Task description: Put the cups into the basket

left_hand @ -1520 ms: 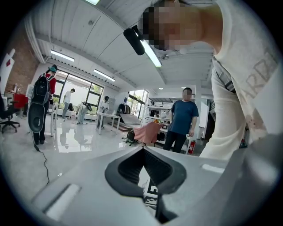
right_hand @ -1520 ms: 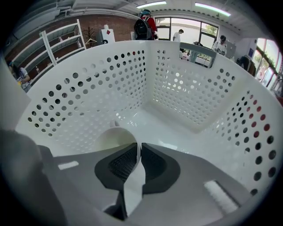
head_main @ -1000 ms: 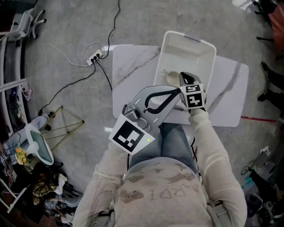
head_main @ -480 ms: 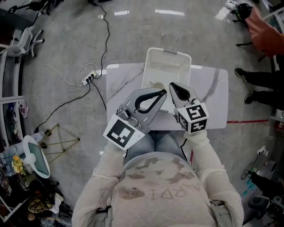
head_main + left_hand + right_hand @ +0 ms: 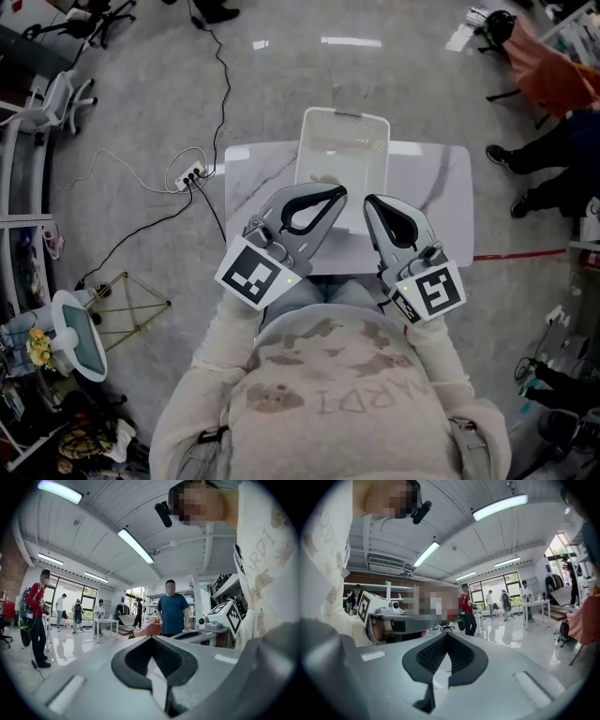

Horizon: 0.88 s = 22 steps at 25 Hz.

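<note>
A white slatted basket stands on the white marble table. Inside its near end lies a pale cup, partly hidden behind my left gripper. My left gripper is held up above the table's near edge, shut and empty. My right gripper hangs beside it, also shut with nothing in it. Both are raised near my chest, apart from the basket. The left gripper and the right gripper each look out over the room in their own views, jaws closed, with no cup or basket in sight.
A power strip with cables lies on the floor left of the table. Someone's legs stand at the right, near a red floor line. A person in a blue shirt and others stand about the room.
The right gripper has drawn back out of the basket toward my body. Both grippers now sit side by side, raised near my chest. The basket looks farther away.
</note>
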Motion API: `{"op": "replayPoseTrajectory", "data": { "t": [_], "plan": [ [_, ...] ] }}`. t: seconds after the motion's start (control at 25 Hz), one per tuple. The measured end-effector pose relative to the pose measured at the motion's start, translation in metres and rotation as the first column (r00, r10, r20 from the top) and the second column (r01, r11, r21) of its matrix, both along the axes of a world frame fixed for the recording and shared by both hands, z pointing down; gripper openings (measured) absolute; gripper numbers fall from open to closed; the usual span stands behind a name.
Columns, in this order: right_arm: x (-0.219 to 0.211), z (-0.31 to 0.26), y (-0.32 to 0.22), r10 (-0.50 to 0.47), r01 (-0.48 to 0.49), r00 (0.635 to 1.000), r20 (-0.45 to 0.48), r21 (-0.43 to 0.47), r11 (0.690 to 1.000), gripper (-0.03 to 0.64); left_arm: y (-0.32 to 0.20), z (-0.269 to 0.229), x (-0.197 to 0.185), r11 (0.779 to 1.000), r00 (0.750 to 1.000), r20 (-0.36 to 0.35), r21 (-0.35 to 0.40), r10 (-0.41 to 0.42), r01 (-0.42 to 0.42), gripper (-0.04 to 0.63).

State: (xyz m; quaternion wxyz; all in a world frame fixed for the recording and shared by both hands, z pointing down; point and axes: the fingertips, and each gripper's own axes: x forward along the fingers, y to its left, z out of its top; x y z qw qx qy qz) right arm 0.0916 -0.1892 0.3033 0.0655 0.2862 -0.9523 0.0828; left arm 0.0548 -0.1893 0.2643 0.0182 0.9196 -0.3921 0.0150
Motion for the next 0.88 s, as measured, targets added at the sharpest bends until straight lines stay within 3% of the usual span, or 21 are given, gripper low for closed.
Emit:
{"op": "replayPoseTrajectory", "data": {
  "t": [0.2,0.88],
  "plan": [
    [0.001,-0.024,0.016,-0.013,0.011,0.998,0.054,0.042,0.999,0.025,0.015,-0.002,0.009,1.0,1.0,0.016,0.011,0.017,-0.017,0.002],
    [-0.004,-0.041,0.03,-0.095,0.088,0.993,0.066,0.099,0.991,0.023,0.035,-0.014,0.011,0.998,0.999,0.018,0.033,-0.047,0.047,0.002]
  ]
}}
